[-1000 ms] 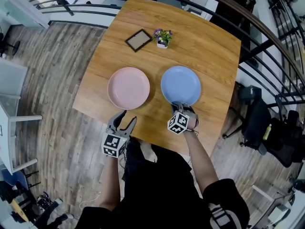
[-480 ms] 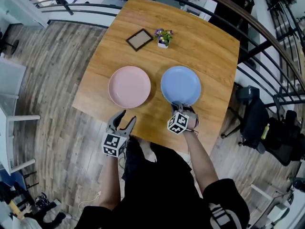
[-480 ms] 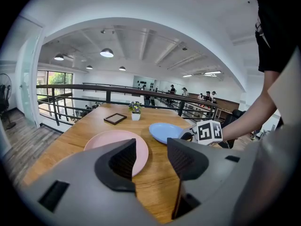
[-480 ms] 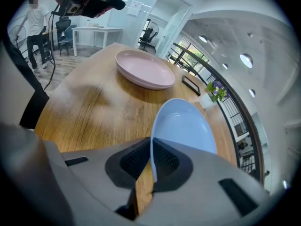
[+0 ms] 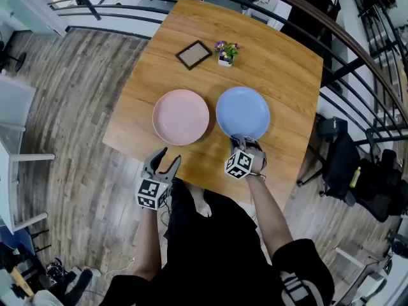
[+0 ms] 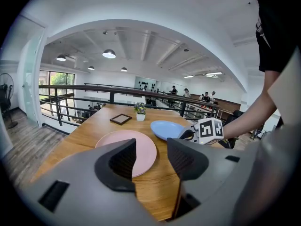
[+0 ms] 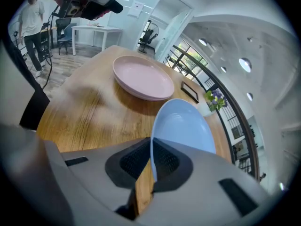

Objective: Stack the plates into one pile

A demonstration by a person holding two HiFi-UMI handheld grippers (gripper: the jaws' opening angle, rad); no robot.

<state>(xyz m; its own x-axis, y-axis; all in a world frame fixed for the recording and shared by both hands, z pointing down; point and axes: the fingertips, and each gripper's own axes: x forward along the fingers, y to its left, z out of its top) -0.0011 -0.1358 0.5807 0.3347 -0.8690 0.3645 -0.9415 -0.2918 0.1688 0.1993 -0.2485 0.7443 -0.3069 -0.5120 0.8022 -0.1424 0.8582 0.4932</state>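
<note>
A pink plate [image 5: 181, 116] lies on the wooden table [image 5: 274, 62], left of a blue plate [image 5: 243, 113]. My right gripper [image 5: 240, 144] is shut on the blue plate's near rim; in the right gripper view the thin rim [image 7: 152, 157] runs between the pads and the blue plate [image 7: 183, 126] stretches away, with the pink plate [image 7: 143, 77] beyond. My left gripper [image 5: 163, 160] hangs open off the table's near edge, below the pink plate. From the left gripper view the pink plate [image 6: 141, 145] and the blue plate [image 6: 167, 128] show ahead of its empty jaws [image 6: 151, 160].
A small picture frame [image 5: 194, 54] and a little potted plant [image 5: 226, 51] stand at the far side of the table. A black railing [image 5: 127, 14] curves round behind it. A dark office chair [image 5: 341, 155] stands on the floor at the right.
The table and both plates have shifted slightly right in the head view, a camera shift. Both grippers hold the same places.
</note>
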